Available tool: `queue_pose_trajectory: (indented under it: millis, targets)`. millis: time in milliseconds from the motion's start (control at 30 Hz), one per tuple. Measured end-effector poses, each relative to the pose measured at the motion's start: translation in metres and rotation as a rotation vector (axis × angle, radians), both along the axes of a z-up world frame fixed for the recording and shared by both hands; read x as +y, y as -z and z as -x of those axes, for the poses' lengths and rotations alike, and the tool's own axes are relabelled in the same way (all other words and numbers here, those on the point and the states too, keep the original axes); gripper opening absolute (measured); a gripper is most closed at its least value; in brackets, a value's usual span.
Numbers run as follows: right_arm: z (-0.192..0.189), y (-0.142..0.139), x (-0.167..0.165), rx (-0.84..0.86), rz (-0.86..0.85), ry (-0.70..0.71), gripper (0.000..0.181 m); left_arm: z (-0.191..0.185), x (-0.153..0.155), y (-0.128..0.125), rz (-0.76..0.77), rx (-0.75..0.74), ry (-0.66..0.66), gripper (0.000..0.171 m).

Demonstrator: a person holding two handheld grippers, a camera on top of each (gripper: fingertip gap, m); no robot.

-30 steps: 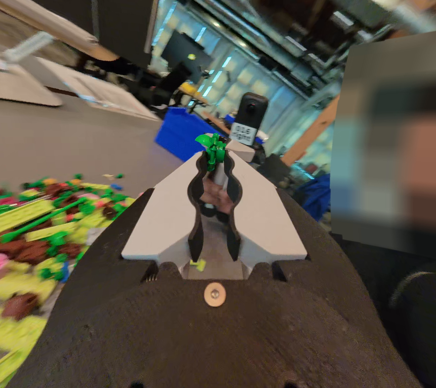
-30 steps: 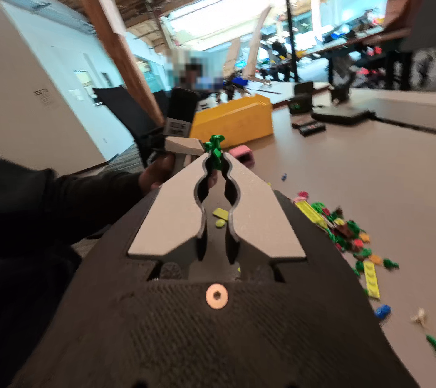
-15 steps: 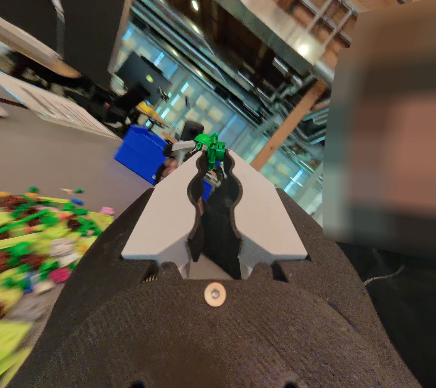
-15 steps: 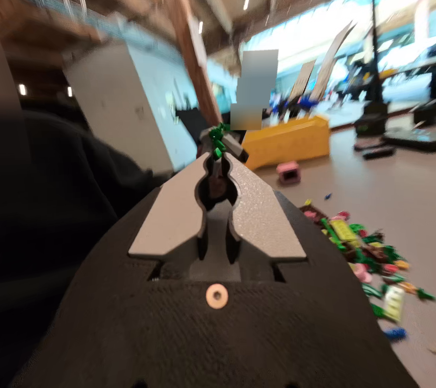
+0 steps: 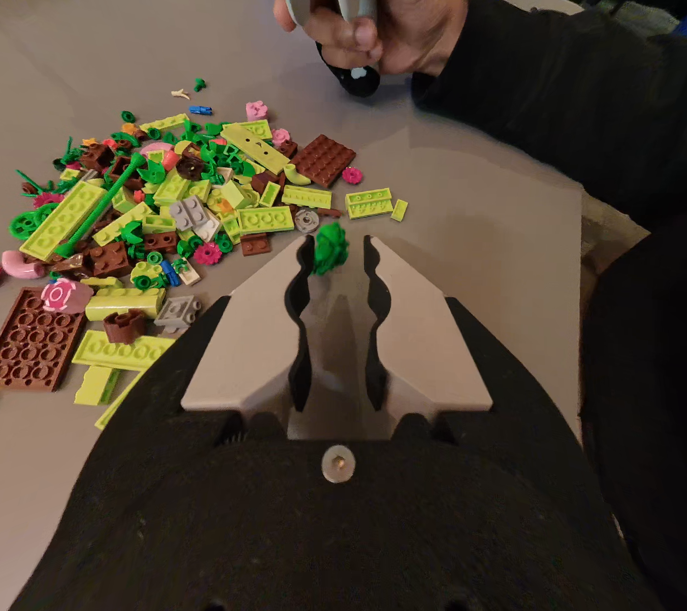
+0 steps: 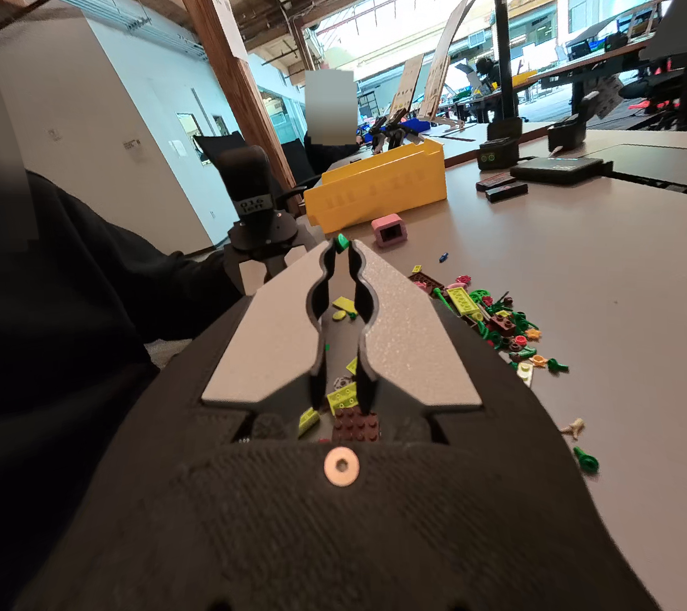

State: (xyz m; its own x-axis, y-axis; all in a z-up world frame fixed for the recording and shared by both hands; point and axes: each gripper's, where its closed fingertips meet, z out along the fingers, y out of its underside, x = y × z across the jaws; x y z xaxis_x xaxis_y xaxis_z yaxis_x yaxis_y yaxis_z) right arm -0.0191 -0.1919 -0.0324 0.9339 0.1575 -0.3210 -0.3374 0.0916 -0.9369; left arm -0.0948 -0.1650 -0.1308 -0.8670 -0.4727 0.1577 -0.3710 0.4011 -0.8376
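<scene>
Left wrist view: left gripper, previously raised and pinching the green plant piece, now spread over the table (piece blurred, apparently released); right gripper nips a small green piece.

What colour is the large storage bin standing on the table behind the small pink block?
Yellow. The bin shows best in the right wrist view.

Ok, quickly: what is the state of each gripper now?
Left gripper: open, with a green leafy piece between its fingertips, not clamped.
Right gripper: shut on a small green piece.
</scene>
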Motion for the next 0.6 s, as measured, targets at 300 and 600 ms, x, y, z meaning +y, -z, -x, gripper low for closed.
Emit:
queue_pose_trajectory:
  millis: [300, 600]
  targets:
    - [-0.003, 0.006, 0.005, -0.031, 0.042, 0.037, 0.004, -0.036, 0.016, -0.028, 0.013, -0.144, -0.048, 0.035]
    - [-0.046, 0.066, 0.01, -0.103, 0.46, 0.346, 0.003, -0.043, 0.024, -0.031, 0.126, -0.133, -0.056, 0.025]
